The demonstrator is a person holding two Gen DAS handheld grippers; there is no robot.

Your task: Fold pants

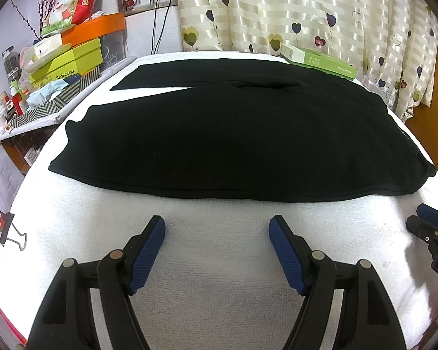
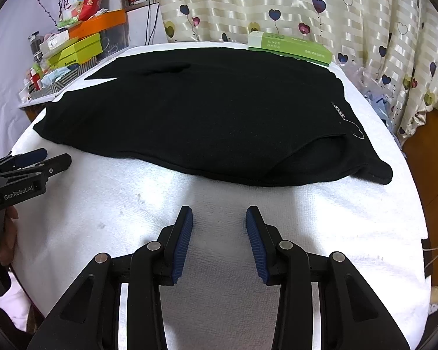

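White towelling covers the worktop [image 1: 219, 262], and heart-printed curtains [image 1: 306, 14] hang behind it. From the left wrist view, black pants [image 1: 233, 140] lie flat across the middle of the cloth, legs reaching left and split by a white wedge. A green box [image 1: 318, 59] sits at the far edge, just beside the pants. The left gripper [image 1: 217, 227] hovers over bare cloth short of the near hem, fingers [image 1: 151, 245] spread wide, holding nothing. A binder clip [image 1: 10, 230] grips the cloth's left edge.

From the right wrist view, the waistband end lies to the right. The right gripper [image 2: 219, 218] hangs over bare cloth near the hem, fingers [image 2: 184, 239] parted and empty.
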